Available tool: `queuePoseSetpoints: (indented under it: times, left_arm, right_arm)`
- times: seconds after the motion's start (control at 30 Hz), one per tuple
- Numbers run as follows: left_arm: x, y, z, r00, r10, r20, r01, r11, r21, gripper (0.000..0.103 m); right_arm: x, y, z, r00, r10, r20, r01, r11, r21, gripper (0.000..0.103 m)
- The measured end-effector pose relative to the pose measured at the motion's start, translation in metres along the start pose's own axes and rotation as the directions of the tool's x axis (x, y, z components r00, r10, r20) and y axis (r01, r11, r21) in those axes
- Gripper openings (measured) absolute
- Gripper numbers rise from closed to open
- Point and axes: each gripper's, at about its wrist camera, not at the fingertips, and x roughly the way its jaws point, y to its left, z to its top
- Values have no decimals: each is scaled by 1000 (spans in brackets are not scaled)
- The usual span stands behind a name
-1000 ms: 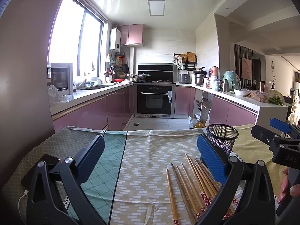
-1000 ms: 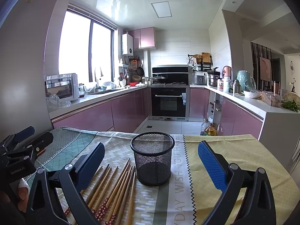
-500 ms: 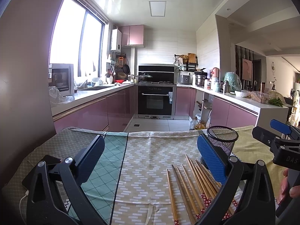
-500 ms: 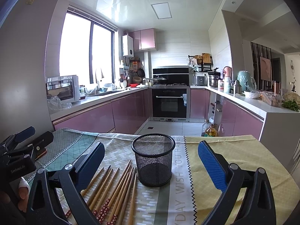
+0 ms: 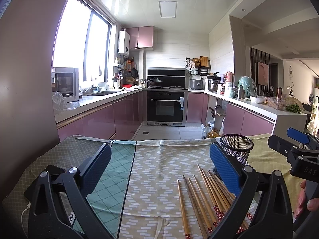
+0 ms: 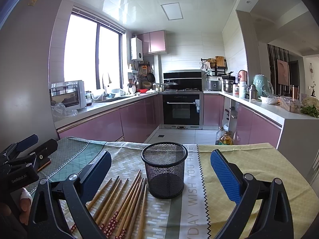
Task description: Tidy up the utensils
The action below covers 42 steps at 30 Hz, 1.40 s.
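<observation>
On the cloth-covered table (image 6: 249,159), near its middle, very little has changed from a second ago: the mesh cup (image 6: 165,174) sits a touch lower in the left wrist view and a touch higher in the right one, so both cameras have shifted only slightly while the things on the table stay where they were.

One black wire-mesh cup stands upright and empty on the grey lettered stripe of the cloth. Just beside it, toward the table's left edge, lie the chopsticks (image 6: 121,201); about eight can be counted, though the near ends run behind the gripper frame. They are brown wood, roughly parallel in a loose fan, with red flower-patterned bands at the thick ends nearest the person and the thin tips pointing toward the cup.

Both the left gripper (image 5: 159,171) and the right gripper (image 6: 160,171) hover above the table with jaws spread wide apart, holding nothing.
</observation>
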Motion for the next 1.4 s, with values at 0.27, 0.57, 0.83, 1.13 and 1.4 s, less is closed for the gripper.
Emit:
queuePoseSetpoints:
  times: [0.27,0.57,0.83,1.13,1.4]
  left_arm:
    - [0,1,1,1000,-2,1,2,1000,-3,97]
    - [0,1,2,1000,-2,0,2,1000,-2,97]
    - [-1,1,2,1000,-2,-3,2,1000,-1,97]
    - [0,0,2,1000,-3,-4,3,1000,-1,97]
    - [0,1,1,1000,-3,-6,3,1000,-1,97]
  right_arm:
    - [1,-1,0,1000,1,-1,-1,1000,2,96]
    - [2,1,-2,1000,4,-6,-4,1000,8,96]
    - [2,-1,-3,1000,5,-8,-5,1000,11,96]
    - [2,0,-3,1000,6,-9,-6,1000,15,96]
    - [2,-1,-2,1000,6,-10,-6,1000,15,96]
